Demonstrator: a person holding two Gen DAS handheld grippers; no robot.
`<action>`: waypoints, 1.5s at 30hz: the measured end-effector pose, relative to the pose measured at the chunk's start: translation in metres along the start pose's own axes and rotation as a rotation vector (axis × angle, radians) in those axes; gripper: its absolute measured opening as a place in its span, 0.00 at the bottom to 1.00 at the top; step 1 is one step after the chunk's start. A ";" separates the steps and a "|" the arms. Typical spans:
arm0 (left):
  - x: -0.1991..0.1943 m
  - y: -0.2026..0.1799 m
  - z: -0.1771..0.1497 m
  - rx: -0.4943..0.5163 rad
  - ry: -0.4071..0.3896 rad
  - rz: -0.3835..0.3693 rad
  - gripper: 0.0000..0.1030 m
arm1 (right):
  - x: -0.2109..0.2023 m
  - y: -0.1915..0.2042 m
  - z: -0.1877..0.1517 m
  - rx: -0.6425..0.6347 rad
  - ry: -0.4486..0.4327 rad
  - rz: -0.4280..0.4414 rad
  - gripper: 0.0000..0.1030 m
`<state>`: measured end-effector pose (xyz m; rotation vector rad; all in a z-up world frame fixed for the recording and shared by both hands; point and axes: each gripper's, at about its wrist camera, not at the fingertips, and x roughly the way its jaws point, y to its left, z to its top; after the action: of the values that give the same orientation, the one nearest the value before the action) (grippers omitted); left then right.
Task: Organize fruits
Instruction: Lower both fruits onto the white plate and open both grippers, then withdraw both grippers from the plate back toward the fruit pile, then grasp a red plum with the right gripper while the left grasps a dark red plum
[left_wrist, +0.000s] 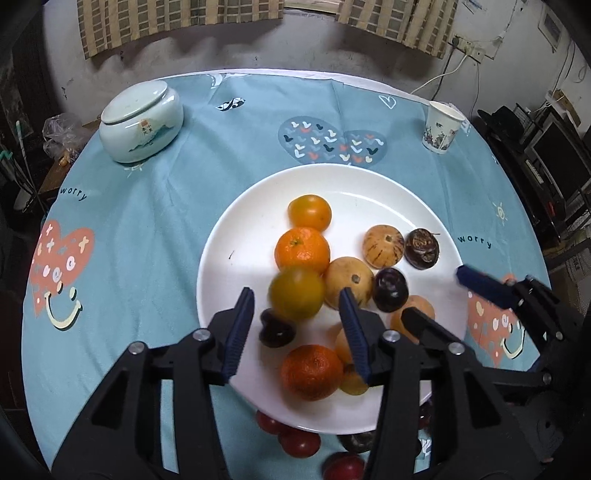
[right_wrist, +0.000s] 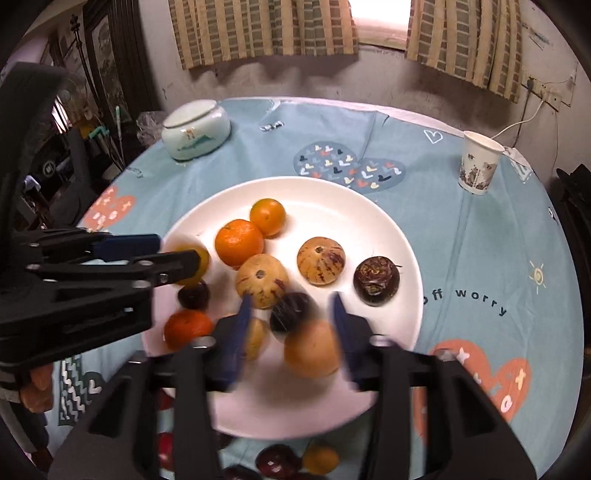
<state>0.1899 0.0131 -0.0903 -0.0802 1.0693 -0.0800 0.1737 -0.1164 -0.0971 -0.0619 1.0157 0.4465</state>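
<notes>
Hovering over the white plate, the left gripper stands apart with a blurred yellow-green fruit loose between its pads; further right, the right gripper gapes around a blurred orange fruit, untouched.

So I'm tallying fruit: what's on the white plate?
The white plate holds oranges, tan striped fruits and dark purple ones. The tools hide the near part, so no full count.

"worry" printed in dark letters on the blue tablecloth, twice, "off worry" in right wrist view
</notes>
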 end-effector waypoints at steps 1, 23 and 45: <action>-0.001 0.000 0.000 0.007 -0.006 0.000 0.52 | -0.001 -0.002 0.001 0.011 -0.018 -0.012 0.68; -0.050 -0.003 -0.180 0.223 0.108 -0.114 0.61 | -0.074 0.005 -0.187 0.109 0.100 0.029 0.68; -0.061 -0.003 -0.187 0.167 0.094 -0.101 0.66 | -0.037 -0.006 -0.145 -0.037 0.126 -0.014 0.41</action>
<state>-0.0034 0.0113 -0.1262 0.0208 1.1482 -0.2658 0.0429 -0.1709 -0.1446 -0.1316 1.1298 0.4533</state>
